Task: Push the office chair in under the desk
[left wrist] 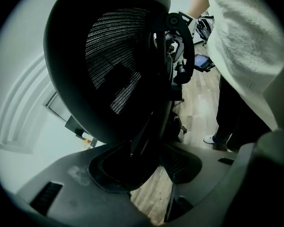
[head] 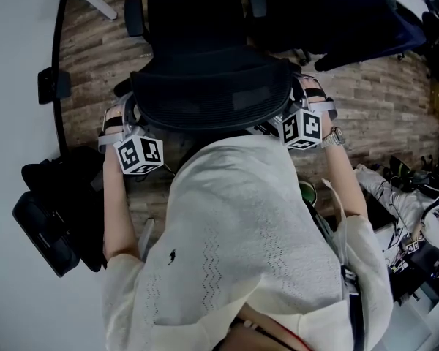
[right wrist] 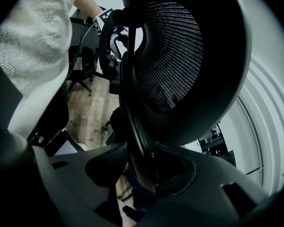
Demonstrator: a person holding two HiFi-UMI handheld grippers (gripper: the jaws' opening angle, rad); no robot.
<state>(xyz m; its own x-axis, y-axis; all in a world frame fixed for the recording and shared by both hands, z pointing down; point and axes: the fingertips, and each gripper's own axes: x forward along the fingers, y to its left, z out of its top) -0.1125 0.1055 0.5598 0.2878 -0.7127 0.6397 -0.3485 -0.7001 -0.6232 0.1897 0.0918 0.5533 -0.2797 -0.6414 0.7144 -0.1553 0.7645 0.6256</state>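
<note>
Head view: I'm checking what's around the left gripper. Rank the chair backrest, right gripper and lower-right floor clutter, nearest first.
1. The chair backrest: its left edge sits between the jaws of the left gripper.
2. The right gripper: on the backrest's opposite edge.
3. The floor clutter: lower right, past the person.

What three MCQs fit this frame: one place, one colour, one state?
1. Where do the left gripper and right gripper sit? A on a drawer; B at opposite sides of the backrest; C on a door handle.
2. The office chair is what colour? A white; B red; C black.
3. Right gripper's jaws? A empty; B closed on the backrest's rim; C closed on a cup.
Answers: B, head view shows one at each side; C, frame and mesh are black; B, the rim runs between them.
</note>
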